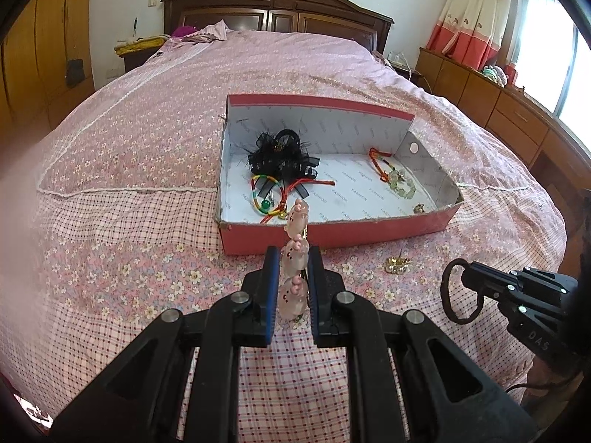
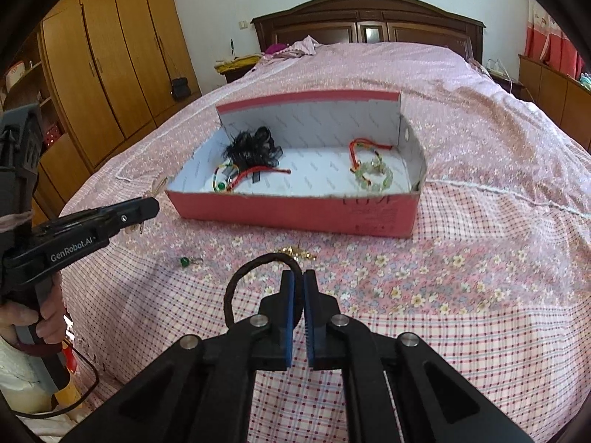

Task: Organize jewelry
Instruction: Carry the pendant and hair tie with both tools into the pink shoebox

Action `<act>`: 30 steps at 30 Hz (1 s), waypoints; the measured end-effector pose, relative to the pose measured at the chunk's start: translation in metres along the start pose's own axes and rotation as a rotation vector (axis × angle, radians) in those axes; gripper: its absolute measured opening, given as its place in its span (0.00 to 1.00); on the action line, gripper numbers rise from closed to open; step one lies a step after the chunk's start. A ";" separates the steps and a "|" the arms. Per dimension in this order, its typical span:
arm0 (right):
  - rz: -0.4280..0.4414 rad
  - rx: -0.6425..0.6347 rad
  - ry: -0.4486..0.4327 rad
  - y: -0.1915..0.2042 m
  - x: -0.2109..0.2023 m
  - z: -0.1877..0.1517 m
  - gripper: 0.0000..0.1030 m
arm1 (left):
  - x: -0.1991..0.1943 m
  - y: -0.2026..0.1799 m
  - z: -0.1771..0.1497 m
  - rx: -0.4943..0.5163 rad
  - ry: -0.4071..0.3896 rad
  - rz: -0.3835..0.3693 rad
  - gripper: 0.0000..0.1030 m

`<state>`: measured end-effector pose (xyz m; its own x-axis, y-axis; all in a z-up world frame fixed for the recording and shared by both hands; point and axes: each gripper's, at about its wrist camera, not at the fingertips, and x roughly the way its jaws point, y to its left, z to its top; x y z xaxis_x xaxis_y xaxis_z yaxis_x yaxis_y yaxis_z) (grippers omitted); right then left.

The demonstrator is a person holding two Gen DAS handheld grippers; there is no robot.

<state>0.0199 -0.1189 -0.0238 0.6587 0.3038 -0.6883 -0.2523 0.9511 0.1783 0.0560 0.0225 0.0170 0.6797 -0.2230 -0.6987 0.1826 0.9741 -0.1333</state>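
Note:
My left gripper [image 1: 293,258] is shut on a row of pink pig-face beads [image 1: 297,216] that sticks out past its fingertips, just in front of the red box [image 1: 332,234]. In the right wrist view my right gripper [image 2: 298,277] is shut on a brown hair tie [image 2: 231,291], whose loop hangs to its left above the bedspread. The box [image 2: 295,217] holds a black hair ornament [image 1: 280,155], a coloured cord bracelet [image 1: 264,192] and a green bead bracelet [image 1: 402,186]. The right gripper [image 1: 467,271] is low on the right in the left wrist view.
Gold earrings [image 1: 397,264] lie on the floral bedspread in front of the box. A small green-bead piece [image 2: 184,261] lies to the left. The left gripper [image 2: 153,206] and a hand on its handle are at the left edge. Wardrobes and a headboard stand behind.

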 end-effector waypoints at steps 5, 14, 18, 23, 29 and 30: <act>0.001 0.003 -0.026 -0.003 -0.006 0.011 0.06 | -0.002 0.000 0.009 0.007 -0.018 0.000 0.06; -0.011 0.003 -0.068 -0.011 -0.009 0.036 0.06 | 0.004 -0.001 0.029 0.014 -0.034 -0.001 0.06; -0.018 0.004 -0.082 -0.015 -0.008 0.047 0.06 | 0.010 -0.002 0.037 0.017 -0.036 -0.001 0.06; -0.025 0.010 -0.091 -0.023 -0.001 0.063 0.06 | 0.020 -0.004 0.048 0.023 -0.034 -0.004 0.06; -0.032 0.025 -0.092 -0.032 0.012 0.078 0.06 | 0.036 -0.006 0.056 0.024 -0.020 -0.007 0.06; -0.033 0.026 -0.092 -0.033 0.014 0.080 0.06 | 0.039 -0.006 0.057 0.024 -0.017 -0.007 0.06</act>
<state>0.0938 -0.1416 0.0169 0.7289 0.2751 -0.6269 -0.2117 0.9614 0.1757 0.1217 0.0056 0.0305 0.6901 -0.2311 -0.6858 0.2049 0.9713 -0.1211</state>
